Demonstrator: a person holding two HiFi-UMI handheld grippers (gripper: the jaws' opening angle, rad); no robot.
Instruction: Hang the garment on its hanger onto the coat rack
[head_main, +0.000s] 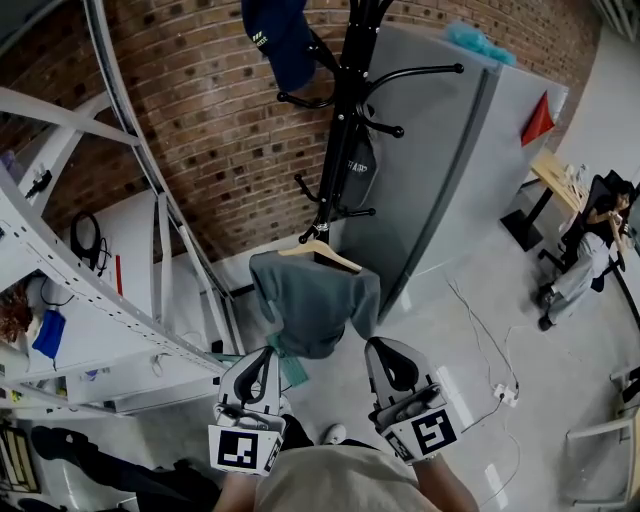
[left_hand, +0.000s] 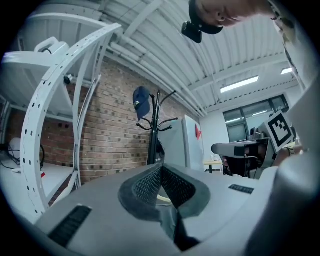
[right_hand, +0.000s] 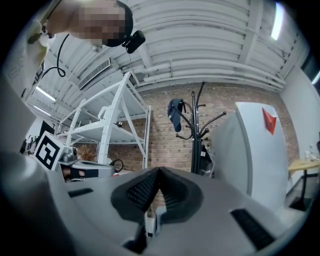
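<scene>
Head view: the garment (head_main: 315, 305), grey-teal, is draped on a wooden hanger (head_main: 325, 256), low down by the pole of the black coat rack (head_main: 342, 120). The hanger's hook sits right by the pole, but which peg carries it can't be made out. The rack's base is hidden behind the cloth. At frame bottom, side by side, are the left gripper (head_main: 266, 352) and right gripper (head_main: 378, 343). Their tips overlap the garment's lower edge in the pic; touching or apart can't be told from here. The person's arms are cut off by the bottom edge.

Left gripper view: jaws pressed together at the tips, nothing pinched btw the pads. The jaw body blocks the lower half, so the garment isn't seen. Only a pale curved strip (left_hand: 162, 199) shows thru the gap under the tips, too small to identify. The rack stands well ahead w/ a navy cap (left_hand: 141, 102) near its top.

Right gripper view: jaws likewise closed tip to tip, empty. The rack's lower part is hidden behind them.

Mid-height on the rack hangs a dark bag (head_main: 360, 165), print too small to read. Just right of the rack is a grey cabinet (head_main: 450, 150). A seated person (head_main: 585, 260) is at the far right edge, partly cut off.
</scene>
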